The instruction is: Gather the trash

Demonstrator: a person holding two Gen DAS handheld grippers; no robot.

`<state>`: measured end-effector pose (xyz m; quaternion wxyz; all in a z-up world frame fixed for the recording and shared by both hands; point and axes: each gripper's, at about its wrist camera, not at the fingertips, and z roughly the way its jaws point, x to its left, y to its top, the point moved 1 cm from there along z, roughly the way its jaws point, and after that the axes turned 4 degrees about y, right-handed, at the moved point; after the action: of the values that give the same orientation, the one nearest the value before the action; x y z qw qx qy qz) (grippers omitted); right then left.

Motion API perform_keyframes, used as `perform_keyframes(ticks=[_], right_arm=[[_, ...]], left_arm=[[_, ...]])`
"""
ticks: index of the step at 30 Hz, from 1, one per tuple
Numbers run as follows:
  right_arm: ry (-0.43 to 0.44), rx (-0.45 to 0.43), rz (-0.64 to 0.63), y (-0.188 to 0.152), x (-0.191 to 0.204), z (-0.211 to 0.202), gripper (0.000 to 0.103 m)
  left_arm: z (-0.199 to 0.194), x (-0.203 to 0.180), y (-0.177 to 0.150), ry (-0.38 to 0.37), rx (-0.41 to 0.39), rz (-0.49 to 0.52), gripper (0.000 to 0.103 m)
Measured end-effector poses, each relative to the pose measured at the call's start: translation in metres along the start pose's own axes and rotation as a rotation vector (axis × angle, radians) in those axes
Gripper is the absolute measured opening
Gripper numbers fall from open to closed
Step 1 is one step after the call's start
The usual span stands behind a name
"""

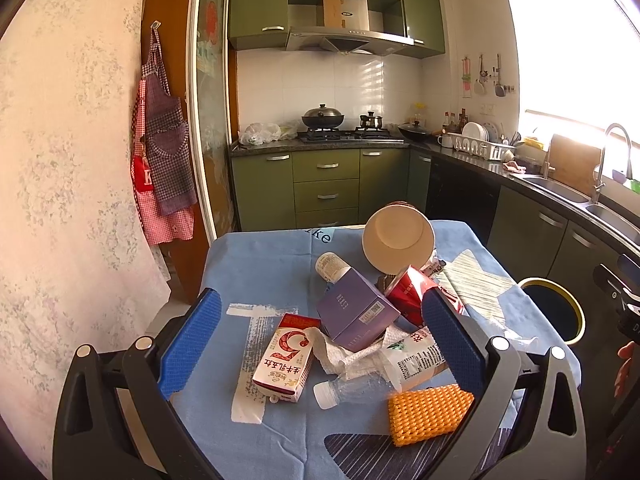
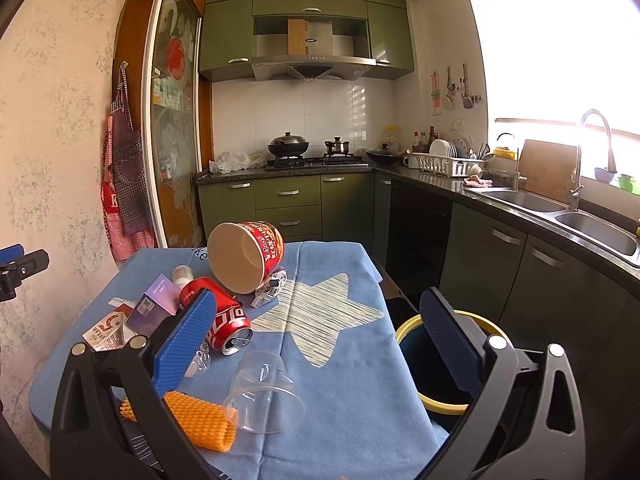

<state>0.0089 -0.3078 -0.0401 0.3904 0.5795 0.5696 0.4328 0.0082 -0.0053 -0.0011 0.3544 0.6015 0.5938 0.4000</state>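
Observation:
Trash lies heaped on the blue tablecloth [image 1: 264,276]. My left gripper [image 1: 320,344] stands open above the heap: a milk carton [image 1: 284,364], a purple box [image 1: 354,314], crumpled paper [image 1: 340,354], a clear bottle [image 1: 352,386], an orange foam net [image 1: 430,406], a red can [image 1: 408,294] and a tipped paper bowl [image 1: 398,238]. My right gripper [image 2: 320,344] is open too, holding nothing, over a clear plastic cup [image 2: 266,394] on its side, with the red can [image 2: 224,316], the orange net [image 2: 196,420] and the noodle bowl [image 2: 246,256] to its left. A yellow-rimmed bin [image 2: 444,404] stands at the table's right.
Green kitchen cabinets [image 2: 288,204] and a stove with pots [image 2: 290,146] fill the back wall. A counter with a sink [image 2: 560,208] runs along the right. Aprons [image 1: 164,152] hang on the left wall. The bin [image 1: 554,308] also shows beside the table.

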Motion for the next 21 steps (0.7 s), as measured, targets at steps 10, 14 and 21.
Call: perform_keyframes(ticks=[10, 14, 21], right_arm=[[-0.002, 0.007, 0.003, -0.0016, -0.0028, 0.0029, 0.097], [-0.004, 0.009, 0.002, -0.002, -0.0022, 0.0038, 0.097], [-0.005, 0.012, 0.003, -0.0038, -0.002, 0.0052, 0.097]], left_arm=[[0.0023, -0.0029, -0.0031, -0.006, 0.006, 0.004, 0.099], [0.0037, -0.0033, -0.0036, -0.006, 0.009, 0.001, 0.099], [0.0056, -0.003, -0.0045, -0.007, 0.013, 0.005, 0.099]])
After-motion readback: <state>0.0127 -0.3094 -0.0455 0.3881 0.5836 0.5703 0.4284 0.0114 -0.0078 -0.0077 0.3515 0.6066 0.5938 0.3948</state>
